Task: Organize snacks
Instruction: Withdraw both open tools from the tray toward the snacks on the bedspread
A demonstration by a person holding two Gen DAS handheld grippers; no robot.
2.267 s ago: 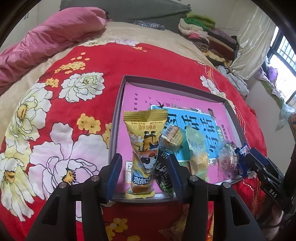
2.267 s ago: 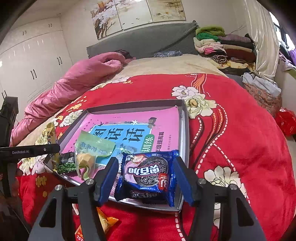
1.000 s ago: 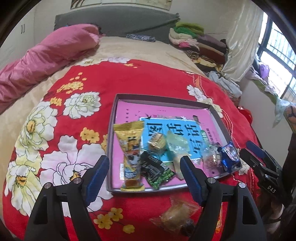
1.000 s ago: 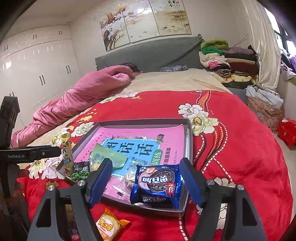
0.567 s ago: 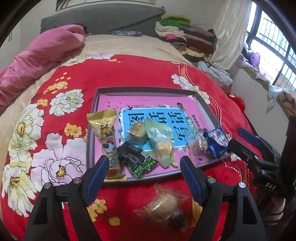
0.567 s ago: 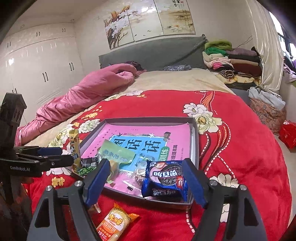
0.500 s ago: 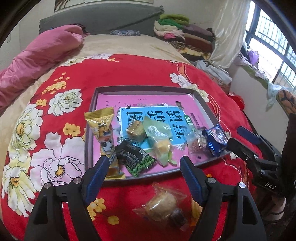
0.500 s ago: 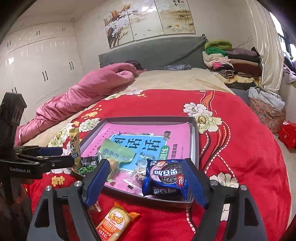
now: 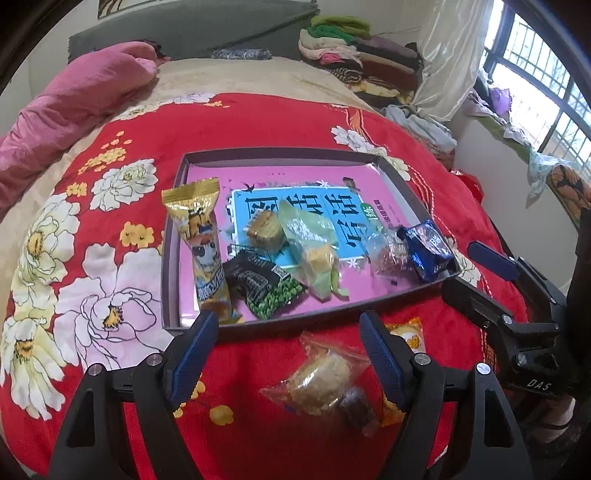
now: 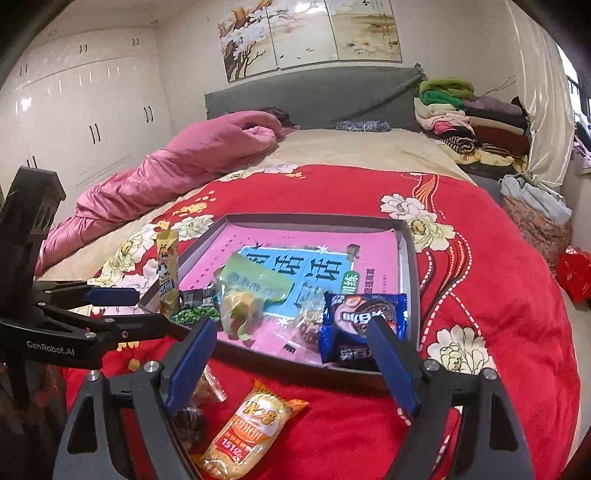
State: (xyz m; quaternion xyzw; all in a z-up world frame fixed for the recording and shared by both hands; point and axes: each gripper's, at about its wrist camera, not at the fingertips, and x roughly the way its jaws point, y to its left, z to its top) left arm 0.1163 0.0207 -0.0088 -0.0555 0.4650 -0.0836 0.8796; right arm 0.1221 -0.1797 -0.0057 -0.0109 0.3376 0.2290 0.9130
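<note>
While both of my grippers hung over the near edge of the red floral bedspread (image 9: 258,122), I counted six snack packets inside the shallow grey tray (image 9: 280,153): one tall yellow packet (image 9: 201,240) leaning on the left wall, one small gold-wrapped sweet (image 9: 264,230), one black-and-green pea packet (image 9: 264,286), one pale green packet (image 9: 314,251), one clear-wrapped brownish sweet (image 9: 388,254) and one blue cookie packet (image 9: 426,249) against the right wall. Two further packets lay outside the tray on the bedspread: one clear-wrapped pastry (image 9: 325,376) and one orange packet (image 10: 251,424). My left gripper (image 9: 288,358) stood wide open with nothing clamped, the clear-wrapped pastry lying on the cloth below the gap between its fingers. My right gripper (image 10: 291,354) had its jaws opening, empty, with the orange packet on the cloth just below the gap. Only the right wrist view showed the orange packet whole, together with the white wardrobe (image 10: 81,122) and the wall paintings (image 10: 310,33); only the left wrist view showed the window (image 9: 535,74). In the left wrist view the orange packet was mostly covered by the gripper's right finger, and in the right wrist view the pastry was largely covered by the left finger. One pink book (image 9: 295,177) lined the tray floor, its cover partly covered by the snacks. The clear-wrapped sweet's contents were hard to make out.
</note>
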